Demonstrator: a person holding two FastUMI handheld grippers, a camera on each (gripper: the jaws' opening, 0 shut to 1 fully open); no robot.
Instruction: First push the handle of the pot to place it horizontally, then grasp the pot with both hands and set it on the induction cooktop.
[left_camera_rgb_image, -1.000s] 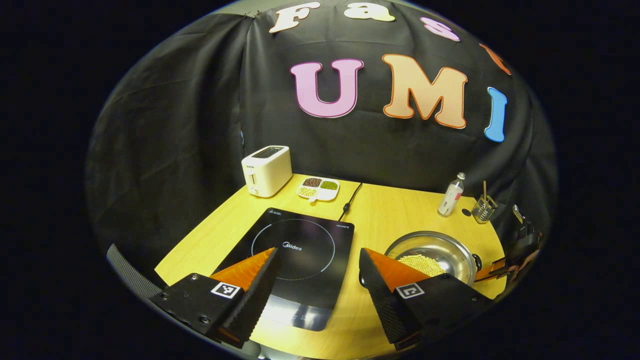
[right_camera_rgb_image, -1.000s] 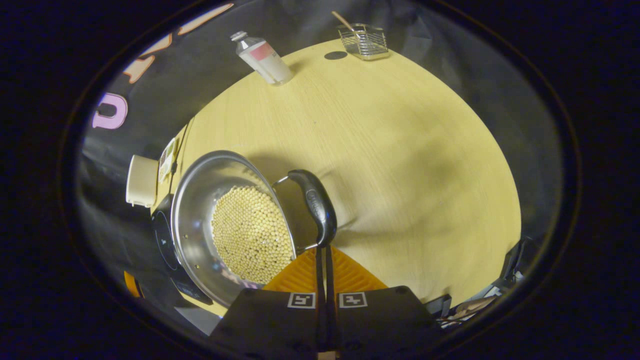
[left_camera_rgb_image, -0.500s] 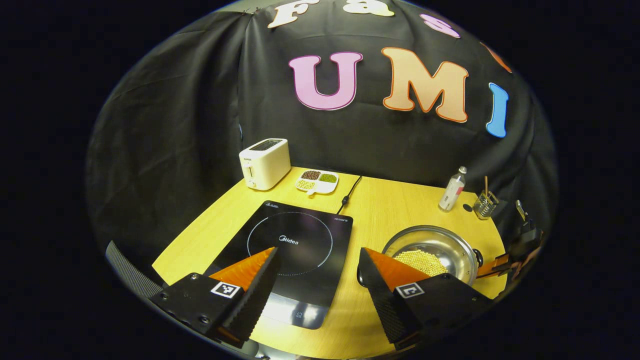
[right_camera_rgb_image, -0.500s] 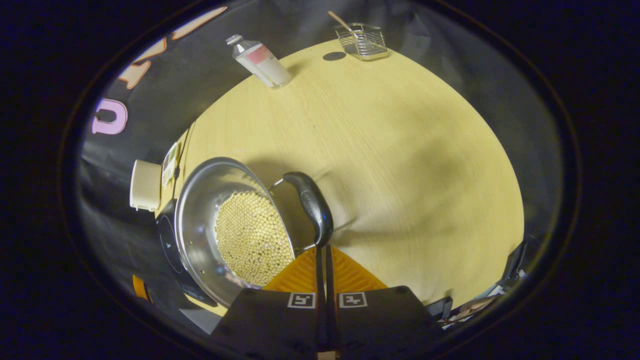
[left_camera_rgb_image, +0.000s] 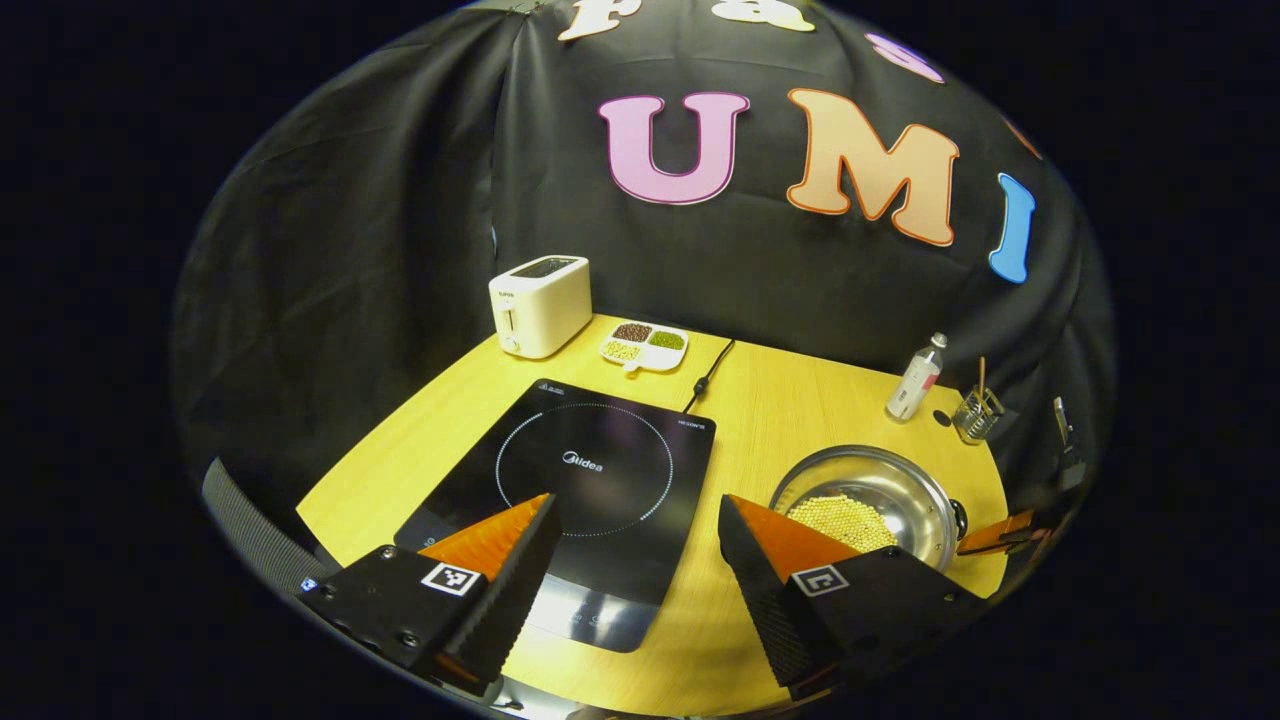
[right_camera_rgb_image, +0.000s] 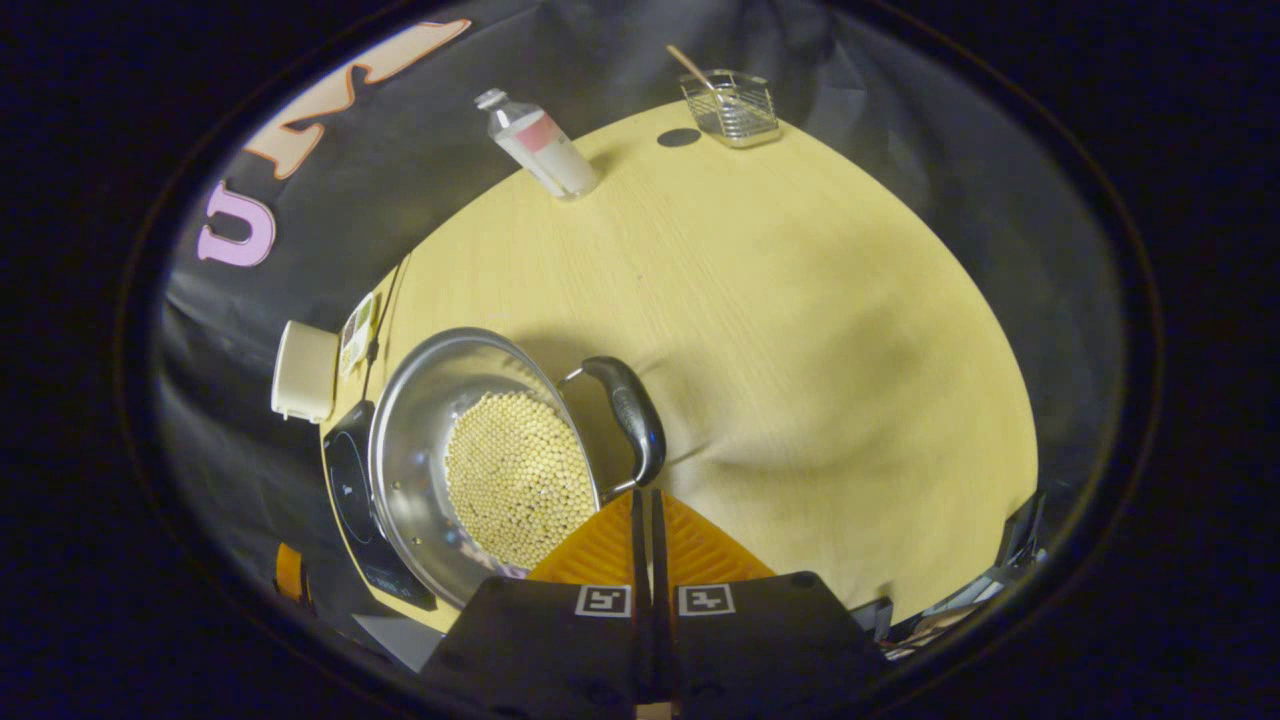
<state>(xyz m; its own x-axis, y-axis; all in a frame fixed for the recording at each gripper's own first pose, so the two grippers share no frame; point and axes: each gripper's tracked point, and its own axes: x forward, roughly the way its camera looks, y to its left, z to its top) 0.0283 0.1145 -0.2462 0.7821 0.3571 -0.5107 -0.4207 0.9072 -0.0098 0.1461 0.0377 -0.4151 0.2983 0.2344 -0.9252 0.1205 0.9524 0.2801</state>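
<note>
In the left gripper view, the left gripper sits at the bottom of the frame with its 2 orange-and-black jaws spread wide, holding nothing, above the near edge of the yellow wooden counter. At upper left of centre stands a cream 2-slot toaster, and just right of it a white divided dish of coloured beans. Below them, in the middle of the frame, lies the flat black induction cooktop, its black power cord running toward the back. To the right of the cooktop and apart from it stands the round stainless steel pot filled with pale yellow beads. Farther up and right are a clear plastic bottle with a pink label and a small wire basket holding a stick.

In the right gripper view, the pot fills the lower left, with the cooktop at its left edge. The pot's black curved handle stands off the right rim at centre. Directly below it, the right gripper has its jaws pressed together, their tips just under the handle's lower end; I cannot tell if they touch it.
</note>
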